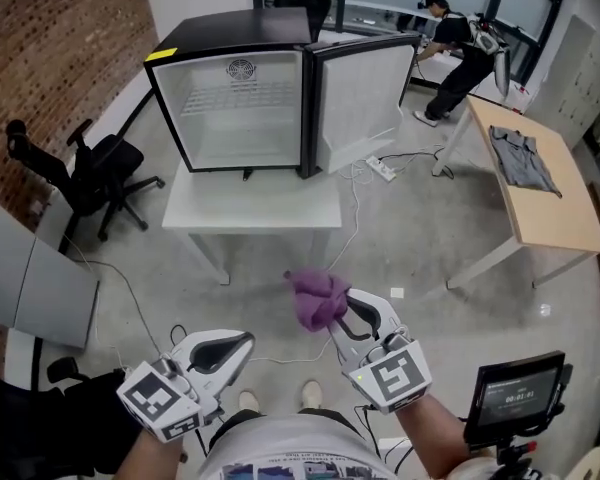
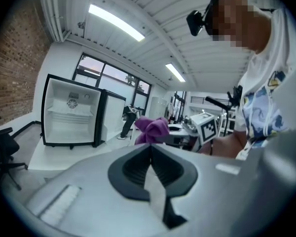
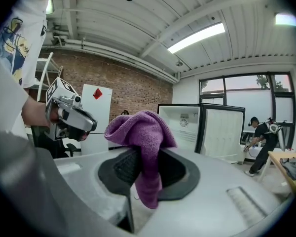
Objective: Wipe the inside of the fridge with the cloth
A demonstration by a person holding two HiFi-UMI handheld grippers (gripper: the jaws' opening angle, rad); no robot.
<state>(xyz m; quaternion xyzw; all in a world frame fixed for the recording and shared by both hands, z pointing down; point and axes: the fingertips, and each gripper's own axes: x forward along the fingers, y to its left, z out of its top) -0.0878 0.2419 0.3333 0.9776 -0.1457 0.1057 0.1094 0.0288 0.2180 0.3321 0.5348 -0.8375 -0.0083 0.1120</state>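
A small black fridge [image 1: 242, 93] stands on a white table [image 1: 252, 214] ahead, its door [image 1: 362, 100] swung open to the right and its white inside bare. My right gripper [image 1: 342, 308] is shut on a purple cloth [image 1: 317, 297], held low near my body, well short of the table. In the right gripper view the cloth [image 3: 141, 147] bunches above the jaws and hangs between them. My left gripper [image 1: 242, 343] sits lower left, shut with nothing in it. The left gripper view shows the fridge [image 2: 74, 117] and the cloth [image 2: 152, 129] beyond its closed jaws.
A black office chair [image 1: 88, 173] stands left of the table. A wooden table [image 1: 540, 193] with a grey garment [image 1: 521, 158] is at the right. A power strip [image 1: 382, 168] and cables lie on the floor. A person [image 1: 457, 53] bends over at the back. A small screen [image 1: 518, 395] is at lower right.
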